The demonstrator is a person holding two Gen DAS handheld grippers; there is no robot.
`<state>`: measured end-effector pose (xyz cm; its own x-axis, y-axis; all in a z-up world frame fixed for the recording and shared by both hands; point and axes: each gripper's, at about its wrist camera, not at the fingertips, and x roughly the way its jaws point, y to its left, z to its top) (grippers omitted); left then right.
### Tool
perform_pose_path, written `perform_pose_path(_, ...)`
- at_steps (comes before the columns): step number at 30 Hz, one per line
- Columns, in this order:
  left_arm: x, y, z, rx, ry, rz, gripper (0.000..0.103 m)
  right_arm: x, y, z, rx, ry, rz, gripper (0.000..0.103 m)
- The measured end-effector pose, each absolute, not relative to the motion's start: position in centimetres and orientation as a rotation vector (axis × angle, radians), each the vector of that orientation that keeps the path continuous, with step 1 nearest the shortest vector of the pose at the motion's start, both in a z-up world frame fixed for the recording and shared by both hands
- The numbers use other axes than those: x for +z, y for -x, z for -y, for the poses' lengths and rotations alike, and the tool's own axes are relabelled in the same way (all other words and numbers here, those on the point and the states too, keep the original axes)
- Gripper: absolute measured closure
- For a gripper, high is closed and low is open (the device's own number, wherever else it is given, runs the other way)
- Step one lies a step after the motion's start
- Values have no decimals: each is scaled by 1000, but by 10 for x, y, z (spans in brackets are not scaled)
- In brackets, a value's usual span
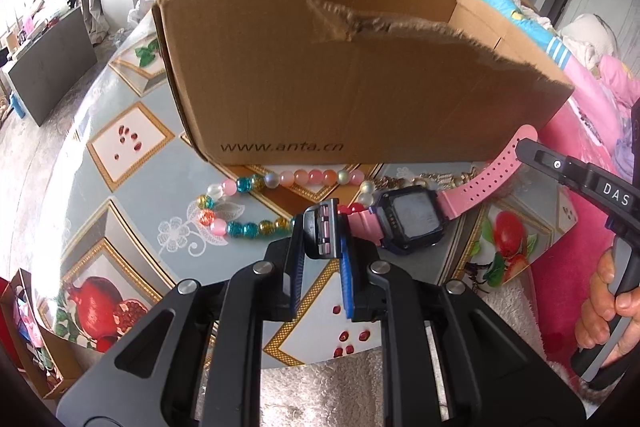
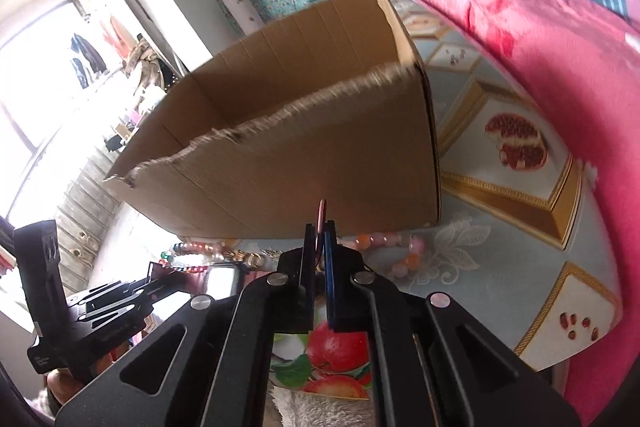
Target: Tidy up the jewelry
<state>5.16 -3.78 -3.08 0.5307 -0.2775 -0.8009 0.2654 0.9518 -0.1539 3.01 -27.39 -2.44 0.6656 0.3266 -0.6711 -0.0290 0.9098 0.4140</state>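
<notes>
The left gripper (image 1: 325,227) fills the bottom centre of the left wrist view. Its jaws are clamped on the buckle end of a pink-strapped watch (image 1: 408,221), the blue pads pressing the black clasp from both sides. The watch's dark square face sits just right of the jaws, tilted, and its long perforated strap runs up to the right edge of the frame.

There the right gripper (image 1: 524,147) meets the strap tip, a hand (image 1: 612,311) on its handle at lower right. In the right wrist view, the right gripper (image 2: 319,239) has its jaws together on the thin pink strap end, which stands up edge-on between them at centre frame.

Behind the watch, a bead bracelet (image 1: 256,203) of pink, teal, yellow and clear beads lies looped on the desk (image 1: 160,179), which carries a cloth printed with pomegranates and gold-framed diamonds. A gold chain (image 1: 424,181) lies just beyond the watch, near the box base; its detail is too small to make out.

Further back, an open cardboard box (image 1: 320,75) with a torn front edge stands on the desk, occupying the upper middle of both views. What it holds cannot be seen. A pink blanket (image 2: 540,67) rises at the right of the right wrist view.
</notes>
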Motion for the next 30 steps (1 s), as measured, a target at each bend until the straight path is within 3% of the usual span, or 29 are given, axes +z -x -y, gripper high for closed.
perform_pose_path(6, -11, -41, 35, -373, 28, -932, 91, 10, -16, 264, 259, -326, -790, 99)
perform_pose_path(15, 59, -35, 23, -433, 41, -813, 93, 90, -7, 257, 333, -225, -609, 99)
perform_pose_path(21, 59, -47, 21, -443, 108, -874, 93, 85, -12, 266, 372, -255, -622, 99)
perform_pose_path(25, 60, -48, 23, -424, 102, -889, 93, 43, -18, 286, 433, -407, -737, 97)
perform_pose_path(27, 57, -46, 25, -395, 87, -905, 93, 17, -16, 287, 438, -440, -803, 90)
perform_pose_path(29, 50, -45, 26, -360, 73, -922, 93, -10, -14, 277, 453, -404, -884, 72)
perform_pose_path(30, 47, -45, 26, -340, 68, -931, 93, -18, -11, 269, 469, -378, -905, 69)
